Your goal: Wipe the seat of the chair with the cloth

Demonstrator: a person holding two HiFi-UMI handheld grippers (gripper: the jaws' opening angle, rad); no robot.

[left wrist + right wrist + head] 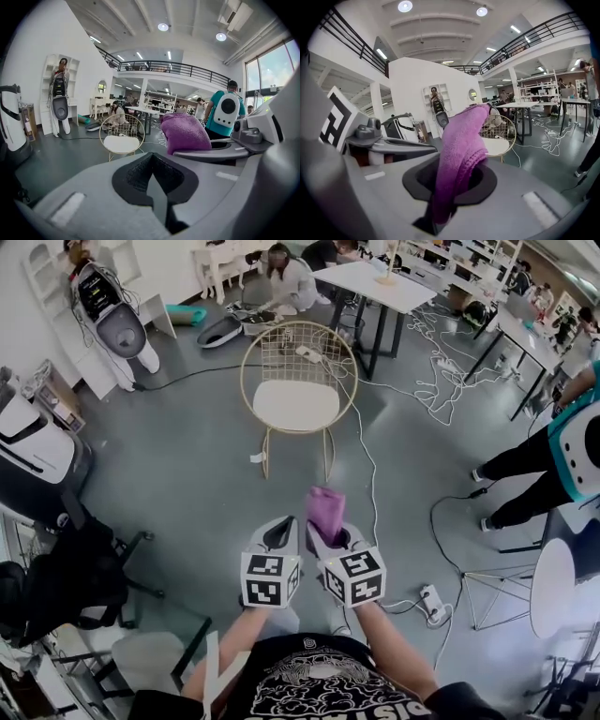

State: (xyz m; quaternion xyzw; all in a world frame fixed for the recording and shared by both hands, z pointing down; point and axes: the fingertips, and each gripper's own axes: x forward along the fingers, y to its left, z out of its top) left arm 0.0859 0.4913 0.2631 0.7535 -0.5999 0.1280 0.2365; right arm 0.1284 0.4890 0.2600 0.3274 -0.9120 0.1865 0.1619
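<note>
Head view: chair [298,381] on open floor, well ahead of both grippers. White seat [295,405] bare. Right gripper [328,538] clamps purple cloth [325,510], which sticks out past jaws. Left gripper [279,536] just beside it, empty.

Left gripper view: jaws together, nothing between. Cloth [185,132] at right, chair [123,136] well apart.

Right gripper view: jaws pinched on cloth [457,154] fold; chair [499,138] behind it.

Step, as judged: bringing cloth to chair, wiping not yet begun. Next calls for closing gap, lowering cloth flat onto seat, keeping firm grip.
</note>
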